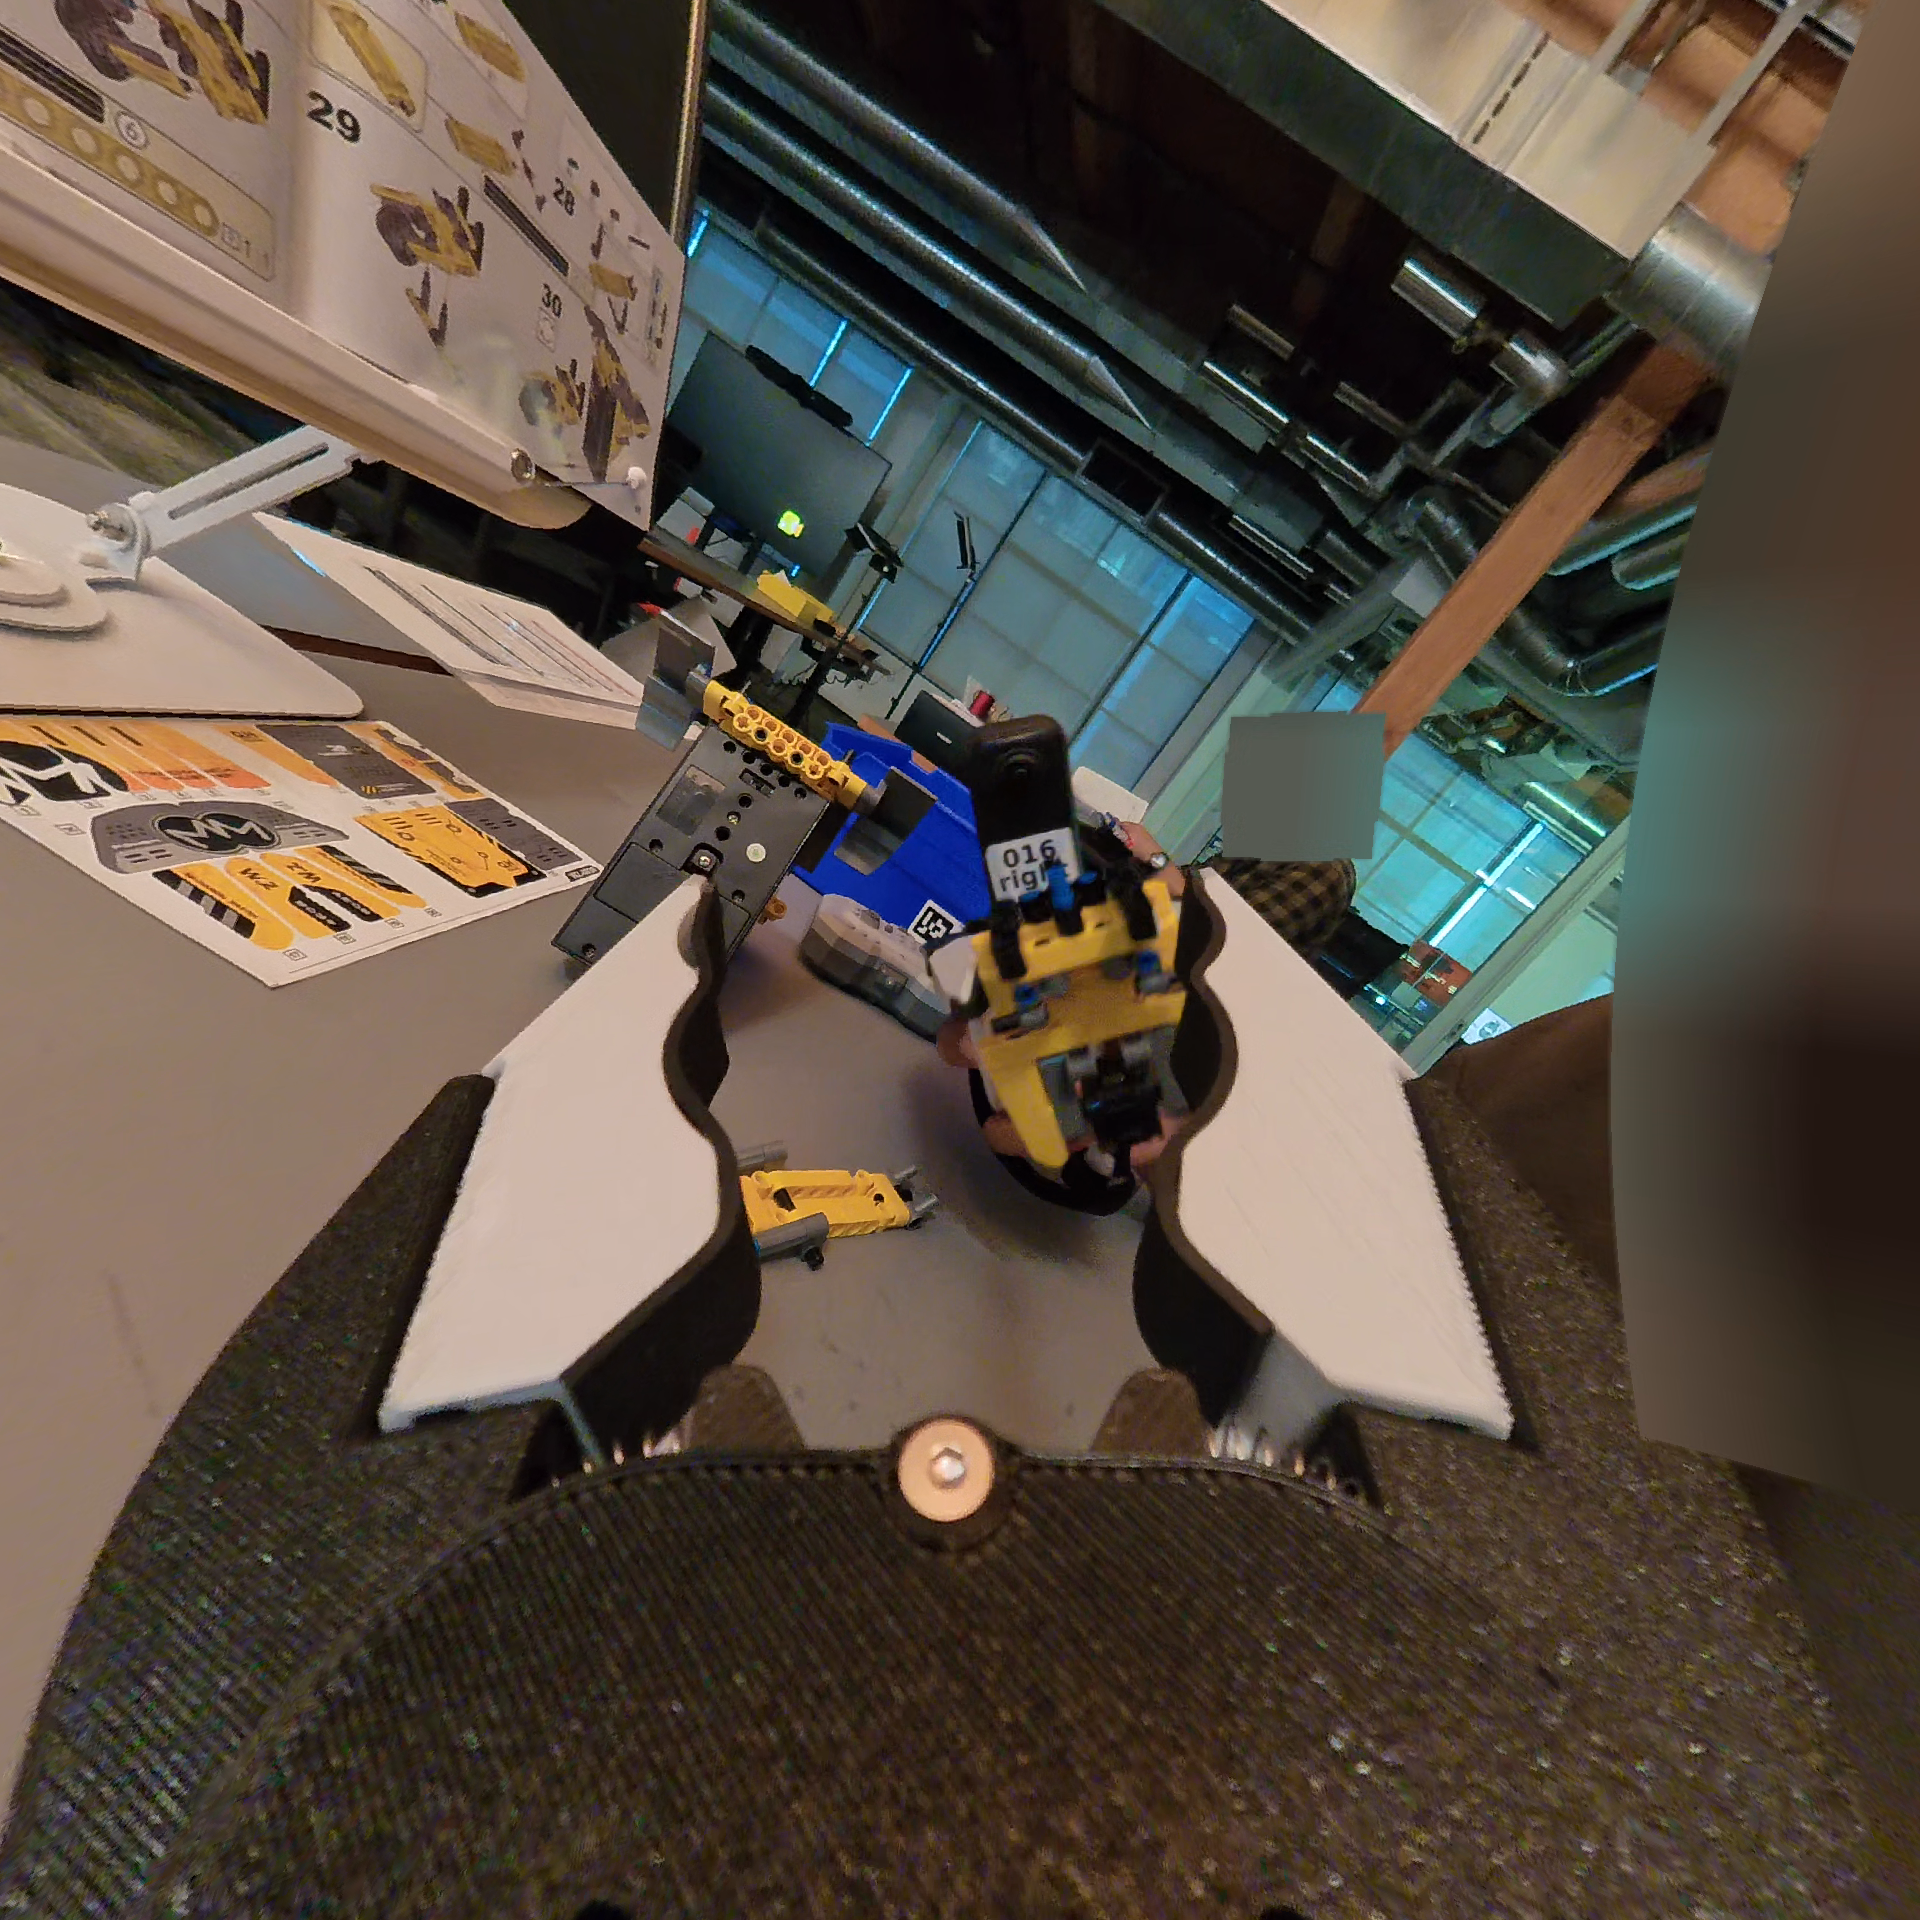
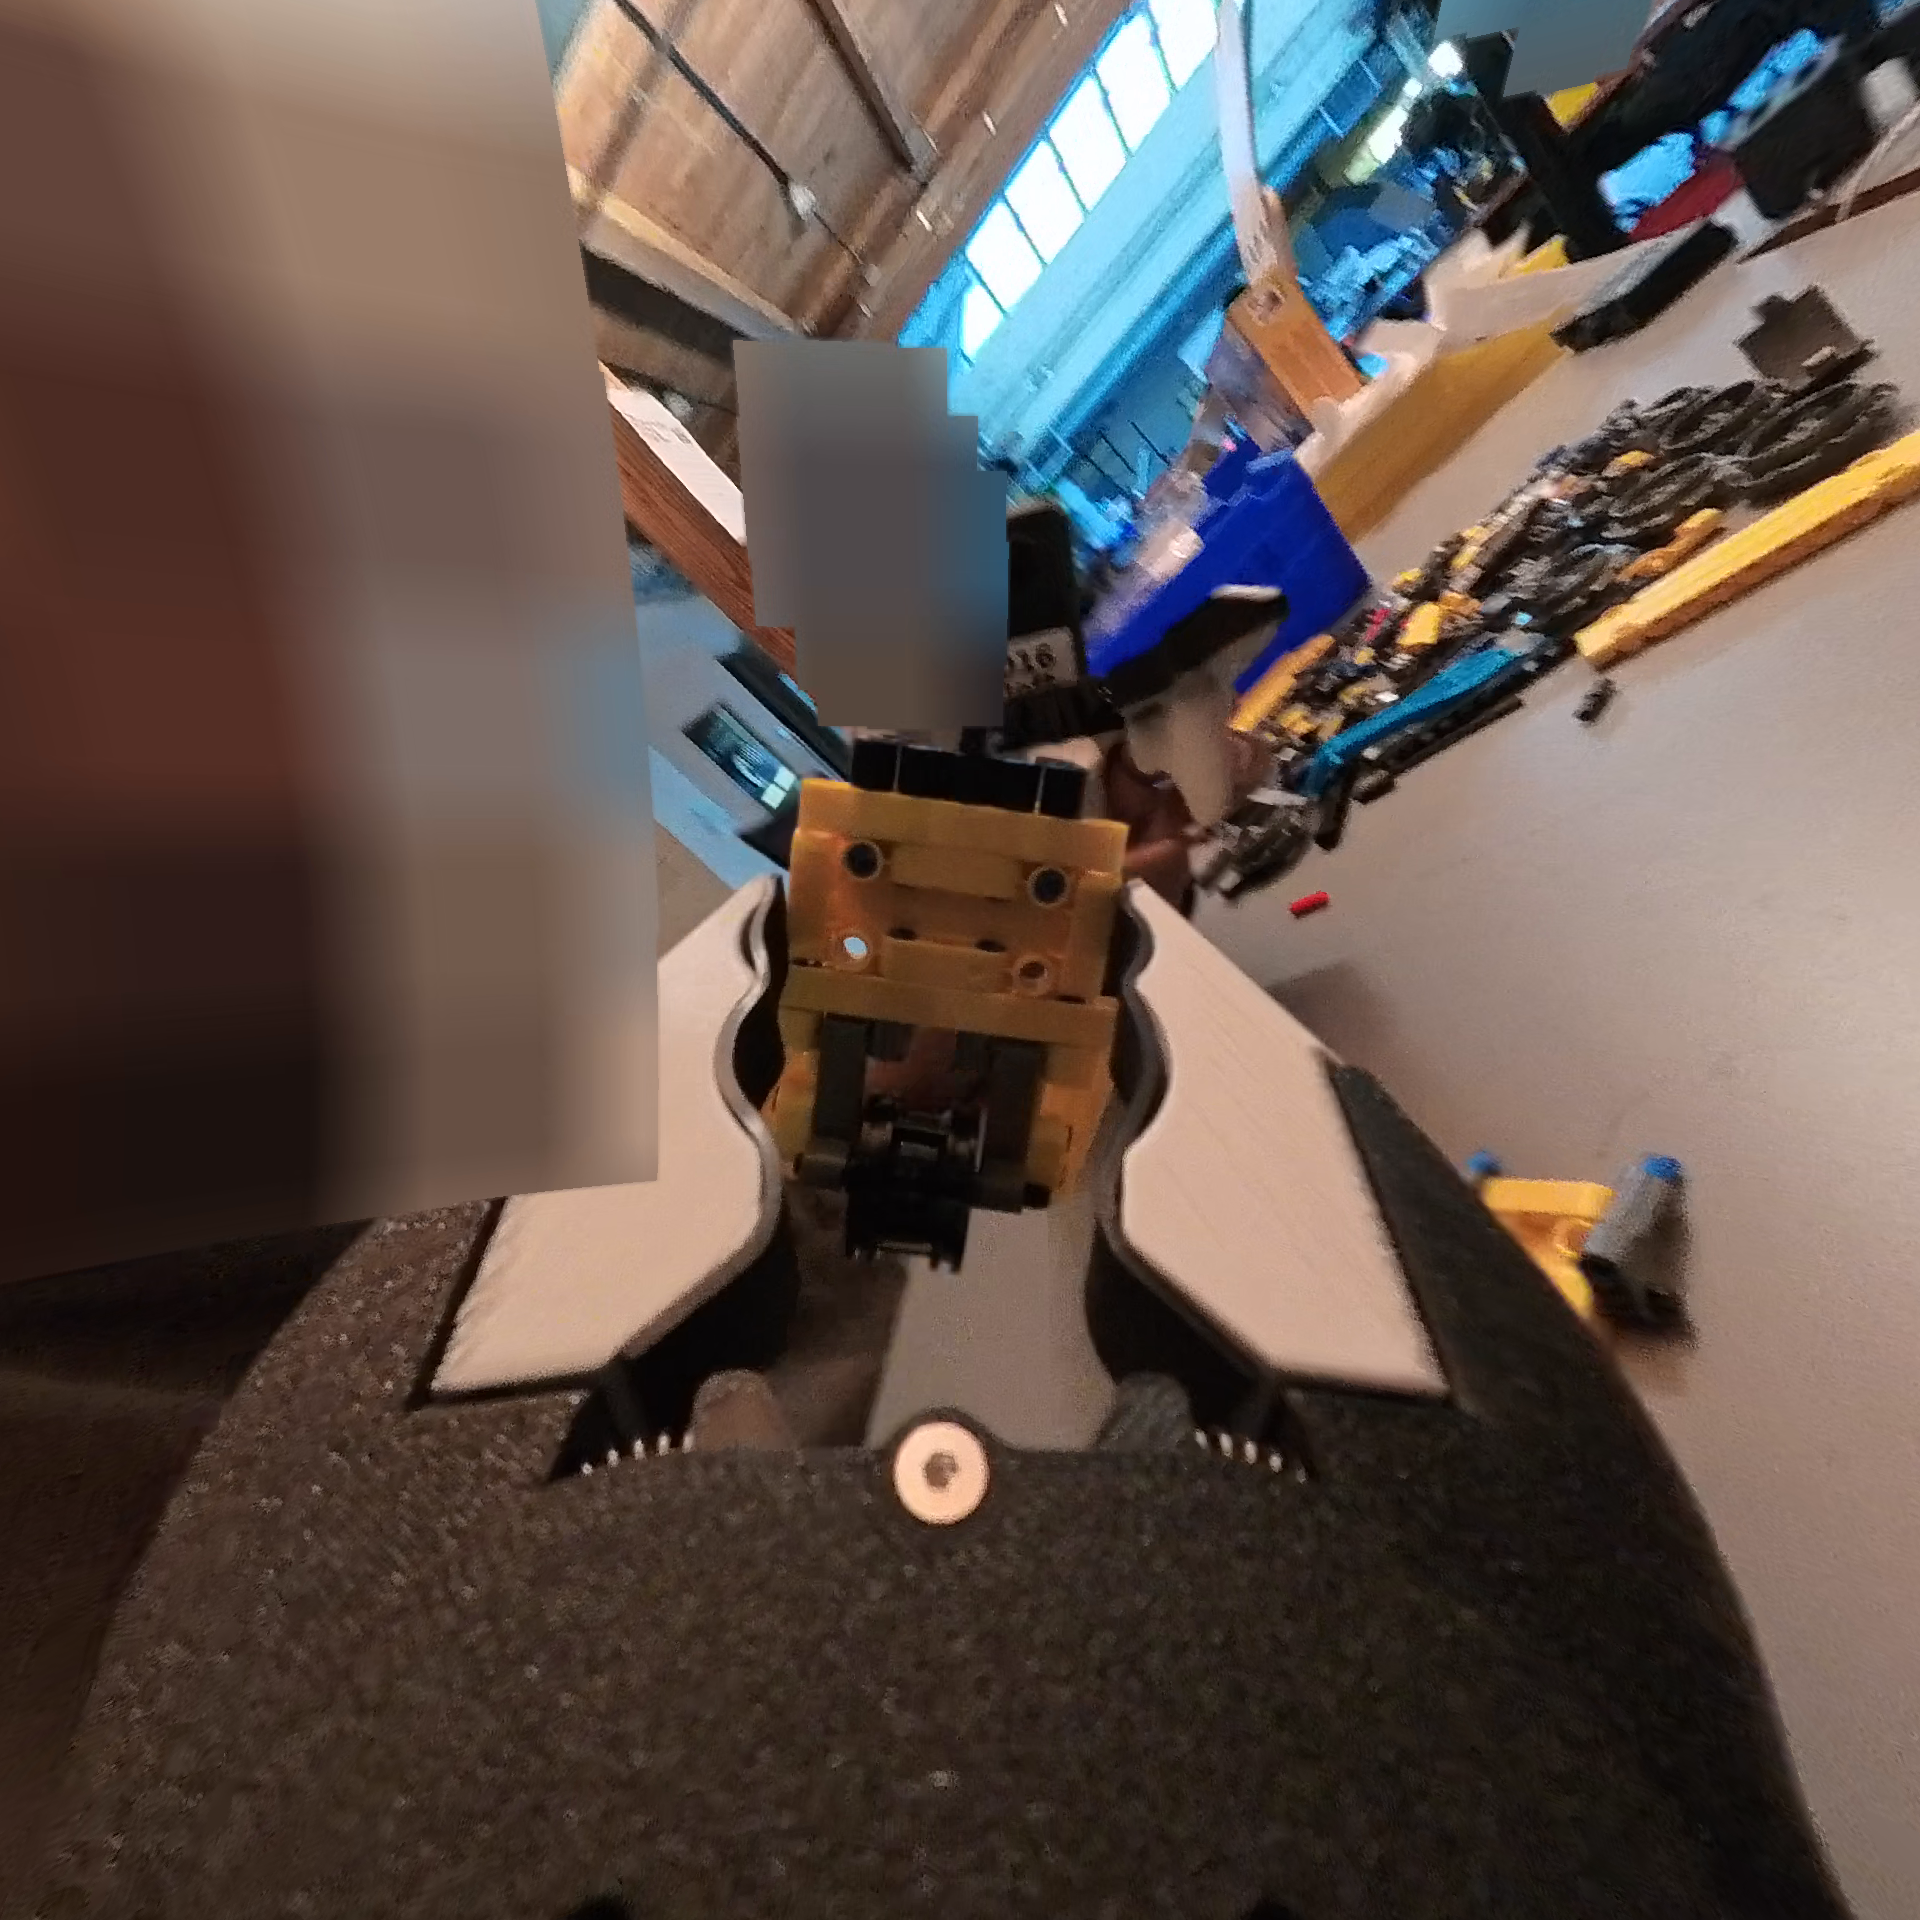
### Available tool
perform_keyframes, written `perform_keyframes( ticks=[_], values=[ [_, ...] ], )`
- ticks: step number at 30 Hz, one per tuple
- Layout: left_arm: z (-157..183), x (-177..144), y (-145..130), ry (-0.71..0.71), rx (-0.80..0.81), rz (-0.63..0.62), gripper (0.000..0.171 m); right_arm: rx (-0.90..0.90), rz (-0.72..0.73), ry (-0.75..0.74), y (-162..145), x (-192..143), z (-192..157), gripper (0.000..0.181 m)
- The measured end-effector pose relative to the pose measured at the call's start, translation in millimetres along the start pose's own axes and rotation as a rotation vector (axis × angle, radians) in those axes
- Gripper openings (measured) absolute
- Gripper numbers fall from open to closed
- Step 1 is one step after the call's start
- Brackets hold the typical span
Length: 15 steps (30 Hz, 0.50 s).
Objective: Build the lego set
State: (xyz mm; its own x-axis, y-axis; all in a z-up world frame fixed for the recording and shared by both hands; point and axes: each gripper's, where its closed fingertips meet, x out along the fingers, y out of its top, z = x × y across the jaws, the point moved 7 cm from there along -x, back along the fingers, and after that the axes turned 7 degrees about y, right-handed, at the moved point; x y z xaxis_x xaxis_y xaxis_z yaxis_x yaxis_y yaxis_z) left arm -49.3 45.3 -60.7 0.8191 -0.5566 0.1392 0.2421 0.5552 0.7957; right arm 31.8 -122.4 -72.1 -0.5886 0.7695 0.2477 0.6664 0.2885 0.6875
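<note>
Clamping yellow brick assembly (image 2: 951, 997), right fingers (image 2: 1195, 1039); left fingers (image 1: 613, 1122) spread wide, empty.

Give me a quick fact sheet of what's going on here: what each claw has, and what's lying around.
right gripper: shut on yellow brick assembly
left gripper: open, holding nothing
nearest left gripper: the yellow brick assembly, by one finger
on table: small yellow part, sticker sheet, black box
farther off: blue bin, pile of loose pieces
</note>
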Motion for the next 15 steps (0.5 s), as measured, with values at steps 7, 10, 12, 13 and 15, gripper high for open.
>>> perform_keyframes(
  ticks=[7,10,12,13,15],
  values=[
    [2.7,-2.9,4.2,-0.003,0.006,0.021,0.082,-0.388,-0.472,-0.348,-40.7,30.8,8.6,0.062],
    [3.4,-4.0,5.7,-0.005,0.006,0.028,0.082,-0.559,-0.652,-0.461,-59.0,40.0,14.6,0.062],
    [3.5,-3.8,5.6,-0.007,0.006,0.028,0.082,-0.626,-0.736,-0.489,-69.5,44.3,17.5,0.062],
    [3.5,-3.6,5.3,-0.007,0.006,0.026,0.082,-0.644,-0.762,-0.492,-73.7,46.1,18.5,0.062],
    [3.2,-2.8,4.4,-0.007,0.005,0.022,0.082,-0.654,-0.791,-0.484,-79.8,48.7,19.8,0.062]
  ],
)
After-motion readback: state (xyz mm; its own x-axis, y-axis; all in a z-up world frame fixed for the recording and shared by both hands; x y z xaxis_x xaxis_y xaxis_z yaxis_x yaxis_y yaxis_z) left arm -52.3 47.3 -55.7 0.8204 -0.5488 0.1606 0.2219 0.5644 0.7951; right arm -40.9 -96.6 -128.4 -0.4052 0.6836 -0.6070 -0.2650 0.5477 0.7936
